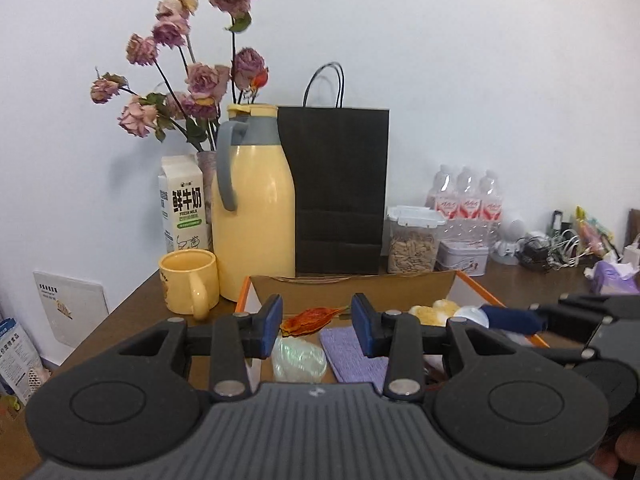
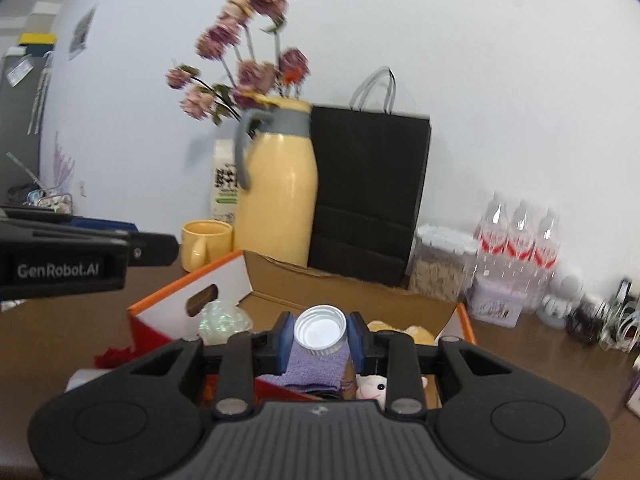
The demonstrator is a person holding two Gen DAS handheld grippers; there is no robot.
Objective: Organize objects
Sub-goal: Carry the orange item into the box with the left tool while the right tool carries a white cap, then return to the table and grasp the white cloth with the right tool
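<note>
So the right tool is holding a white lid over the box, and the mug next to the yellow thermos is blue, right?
Not quite: the mug beside the yellow thermos is yellow, not blue, as the left wrist view shows. The right tool does grip a white lid above the box.

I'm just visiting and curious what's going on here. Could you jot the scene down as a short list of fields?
Setting: brown table against a white wall
Open box: cardboard box holding a purple cloth, dried leaf and soft toys
Left tongs: open, holding nothing
Right tongs: shut on a metal lid
Behind the box: yellow jug, yellow mug, milk carton, black paper bag, dried flowers
</note>
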